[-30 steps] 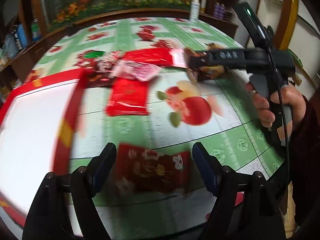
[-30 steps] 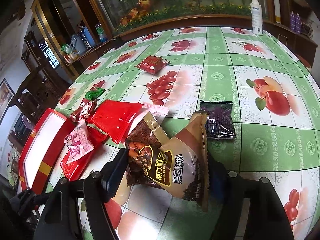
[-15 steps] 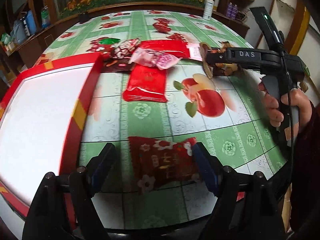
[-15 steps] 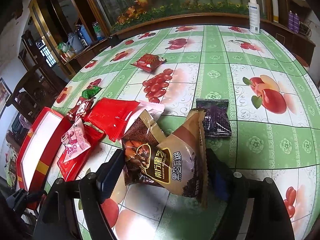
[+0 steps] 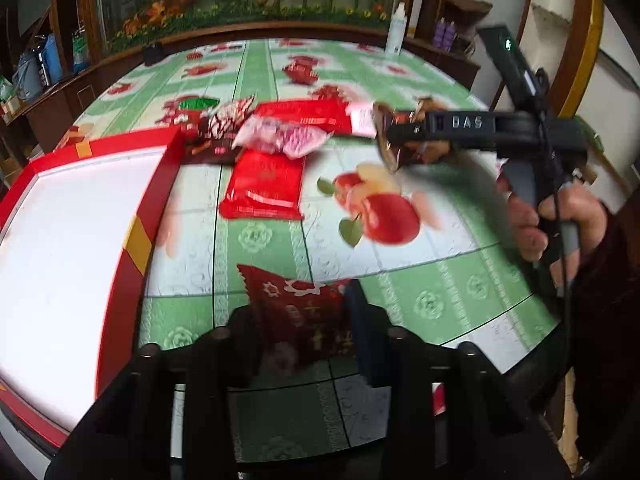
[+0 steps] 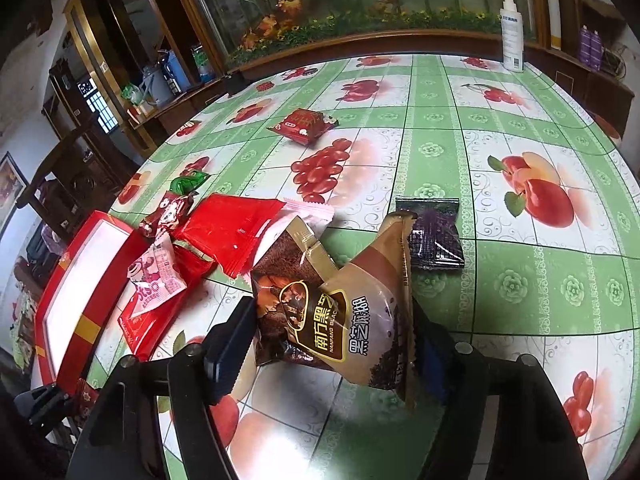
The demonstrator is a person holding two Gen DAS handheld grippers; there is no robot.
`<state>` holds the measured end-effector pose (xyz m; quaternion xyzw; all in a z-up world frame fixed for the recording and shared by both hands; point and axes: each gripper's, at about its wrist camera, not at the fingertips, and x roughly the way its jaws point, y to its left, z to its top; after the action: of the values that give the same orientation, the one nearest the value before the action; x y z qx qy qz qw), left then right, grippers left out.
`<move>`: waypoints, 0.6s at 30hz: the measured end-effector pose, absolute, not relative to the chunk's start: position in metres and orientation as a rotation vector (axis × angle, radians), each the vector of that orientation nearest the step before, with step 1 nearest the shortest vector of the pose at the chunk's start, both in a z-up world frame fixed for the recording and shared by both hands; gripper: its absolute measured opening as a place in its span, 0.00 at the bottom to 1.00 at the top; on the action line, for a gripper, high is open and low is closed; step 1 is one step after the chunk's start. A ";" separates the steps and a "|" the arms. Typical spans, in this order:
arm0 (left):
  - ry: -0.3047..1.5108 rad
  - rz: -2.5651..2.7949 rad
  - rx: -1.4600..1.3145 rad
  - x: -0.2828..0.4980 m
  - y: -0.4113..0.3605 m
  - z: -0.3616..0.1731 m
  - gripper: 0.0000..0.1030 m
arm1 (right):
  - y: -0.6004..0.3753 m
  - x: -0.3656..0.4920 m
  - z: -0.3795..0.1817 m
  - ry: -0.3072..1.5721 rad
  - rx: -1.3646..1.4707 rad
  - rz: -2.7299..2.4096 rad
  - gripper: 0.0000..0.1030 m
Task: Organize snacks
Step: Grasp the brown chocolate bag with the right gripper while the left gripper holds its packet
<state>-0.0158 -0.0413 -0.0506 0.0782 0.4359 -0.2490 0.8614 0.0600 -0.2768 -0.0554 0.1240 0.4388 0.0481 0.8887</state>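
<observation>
In the left wrist view my left gripper (image 5: 304,316) points down at the table's near edge. Its jaws are closing, and the pads press both sides of a dark red snack packet (image 5: 300,304). A red box with a white inside (image 5: 136,240) lies just left of it. In the right wrist view my right gripper (image 6: 326,344) has its jaws closing on two brown sesame-snack packets (image 6: 352,316), held tilted above the tablecloth. From the left wrist view, the right gripper (image 5: 400,136) hangs over the table, a person's hand (image 5: 560,216) on its handle.
A pile of packets lies beside the box: a flat red one (image 5: 264,184), a pink one (image 5: 284,136), a green candy (image 6: 188,182). A purple packet (image 6: 434,236) and a far red packet (image 6: 304,124) lie apart. A spray bottle (image 6: 512,36) stands at the back edge.
My left jaws have come in from wide apart onto the dark red packet. The right gripper keeps its place with the brown packets.
</observation>
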 end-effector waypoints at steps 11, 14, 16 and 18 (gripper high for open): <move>0.871 -0.558 0.145 -0.016 -0.039 -0.045 0.18 | -0.293 0.051 -0.045 0.849 0.428 0.216 0.67; 0.850 -0.577 0.133 -0.017 -0.037 -0.040 0.16 | -0.294 0.048 -0.038 0.813 0.446 0.232 0.67; 0.834 -0.577 0.126 -0.017 -0.034 -0.037 0.15 | -0.293 0.047 -0.035 0.797 0.439 0.238 0.67; 0.819 -0.572 0.116 -0.017 -0.028 -0.033 0.14 | -0.291 0.046 -0.031 0.775 0.429 0.249 0.67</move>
<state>-0.0169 -0.0283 -0.0332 0.0557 0.3925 -0.2741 0.8762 0.0457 -0.2906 -0.0312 0.2071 0.3739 0.1202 0.8960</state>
